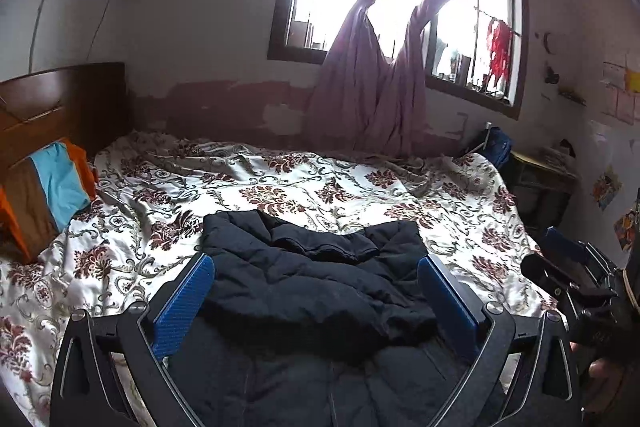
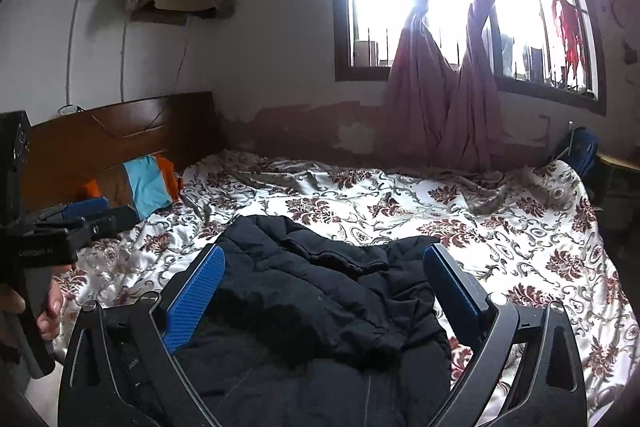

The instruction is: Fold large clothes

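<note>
A black padded jacket (image 1: pixel 316 287) lies crumpled on the bed's floral cover (image 1: pixel 280 187), near the front edge. It also shows in the right wrist view (image 2: pixel 320 299). My left gripper (image 1: pixel 316 263) is open, its blue pads wide apart above the jacket, holding nothing. My right gripper (image 2: pixel 324 259) is also open and empty, hovering over the same jacket a little to the right. The right gripper shows at the right edge of the left wrist view (image 1: pixel 576 275), and the left one at the left edge of the right wrist view (image 2: pixel 80 223).
A striped orange, brown and blue pillow (image 1: pixel 48 191) rests against the wooden headboard (image 1: pixel 60 103). Tied pink curtains (image 1: pixel 368 87) hang at the window behind the bed. A small table (image 1: pixel 540 171) with a blue bag (image 1: pixel 496 143) stands at the far right.
</note>
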